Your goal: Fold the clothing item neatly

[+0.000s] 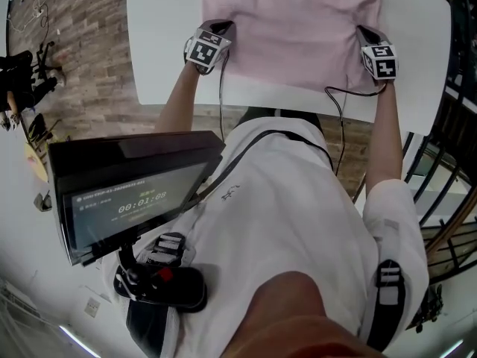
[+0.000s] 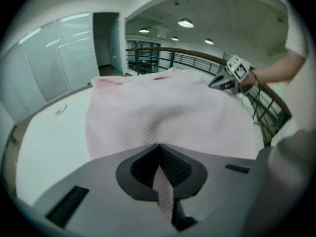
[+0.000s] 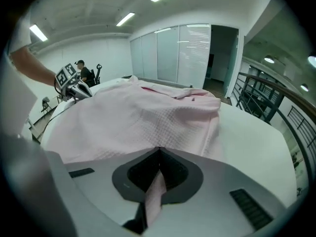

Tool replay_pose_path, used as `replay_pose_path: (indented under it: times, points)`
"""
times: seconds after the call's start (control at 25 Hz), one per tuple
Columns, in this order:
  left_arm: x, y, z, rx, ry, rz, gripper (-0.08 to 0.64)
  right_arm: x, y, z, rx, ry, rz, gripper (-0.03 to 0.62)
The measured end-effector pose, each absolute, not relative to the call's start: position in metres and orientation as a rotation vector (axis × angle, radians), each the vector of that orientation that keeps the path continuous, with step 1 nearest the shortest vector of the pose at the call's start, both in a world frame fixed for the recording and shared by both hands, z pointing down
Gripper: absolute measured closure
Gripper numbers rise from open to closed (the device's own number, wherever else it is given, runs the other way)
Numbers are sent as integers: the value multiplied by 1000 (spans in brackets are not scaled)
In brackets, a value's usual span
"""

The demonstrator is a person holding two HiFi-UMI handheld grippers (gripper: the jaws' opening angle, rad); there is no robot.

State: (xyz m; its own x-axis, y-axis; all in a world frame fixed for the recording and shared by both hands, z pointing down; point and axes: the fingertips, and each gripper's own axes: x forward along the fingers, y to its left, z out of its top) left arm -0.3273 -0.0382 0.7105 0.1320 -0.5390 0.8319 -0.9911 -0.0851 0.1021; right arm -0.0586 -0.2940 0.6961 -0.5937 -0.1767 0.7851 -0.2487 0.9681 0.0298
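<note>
On table [image 1: 164, 43], pink garment [image 1: 291, 28] lengthwise away, left gripper [image 1: 223, 30] and right gripper [image 1: 367, 34] pinching hem

You wear a white short-sleeved shirt [image 1: 298, 215] with a thin black strap [image 1: 320, 146] across it. Your left gripper [image 1: 223, 28] and right gripper [image 1: 366, 32] are grey, dark-mouthed around the jaws. Behind the jaws each carries a black-and-white marker cube [image 1: 206, 51], and a black cable [image 1: 220, 103] trails from its rear.
</note>
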Motion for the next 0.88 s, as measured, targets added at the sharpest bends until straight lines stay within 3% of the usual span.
replay_pose_path:
  times: [0.24,0.64,0.88]
  points:
    - [-328,-38,671,1741,-1590,741,557,-60,-279,654,367,-2342,144,591]
    - [-163,12,573,2056,-1443,752,558,42,-145,580,262,-2394,129,591]
    - [-137,57,587,2152,-1326,768,558,37,-96,595,285,-2399,120,591]
